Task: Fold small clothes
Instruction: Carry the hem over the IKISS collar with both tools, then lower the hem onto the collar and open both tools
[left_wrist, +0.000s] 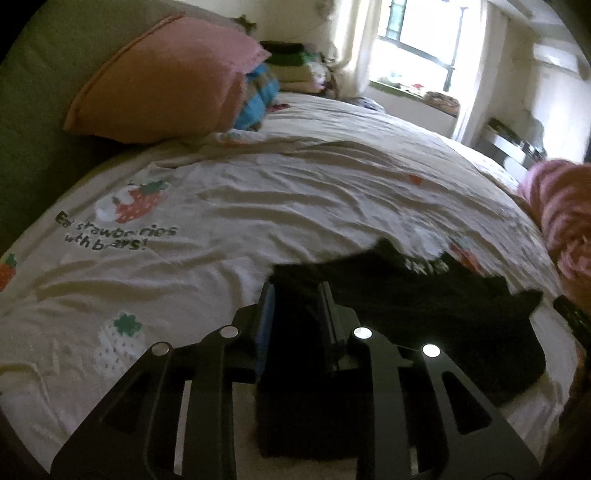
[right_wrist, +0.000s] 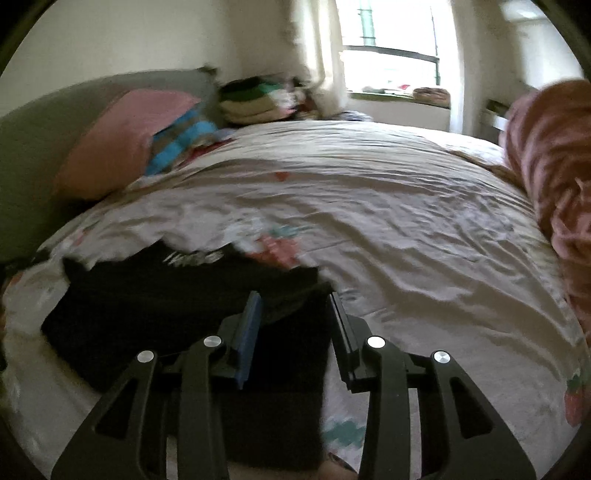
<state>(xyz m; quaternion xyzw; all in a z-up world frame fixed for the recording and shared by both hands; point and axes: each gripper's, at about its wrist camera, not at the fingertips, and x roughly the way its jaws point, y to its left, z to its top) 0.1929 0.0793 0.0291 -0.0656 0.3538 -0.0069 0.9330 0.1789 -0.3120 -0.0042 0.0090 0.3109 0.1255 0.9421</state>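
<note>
Left tongs (left_wrist: 295, 295) and right tongs (right_wrist: 295, 306) both stand wide over a black garment (left_wrist: 424, 306) (right_wrist: 155, 295), lower centre, on the bed (left_wrist: 258, 199) (right_wrist: 406, 221).

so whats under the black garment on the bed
The black garment lies flat on the white strawberry-print bedsheet, which shows all round its edges. Whatever lies directly beneath its middle is covered by the dark cloth, so nothing else can be confirmed there.
</note>
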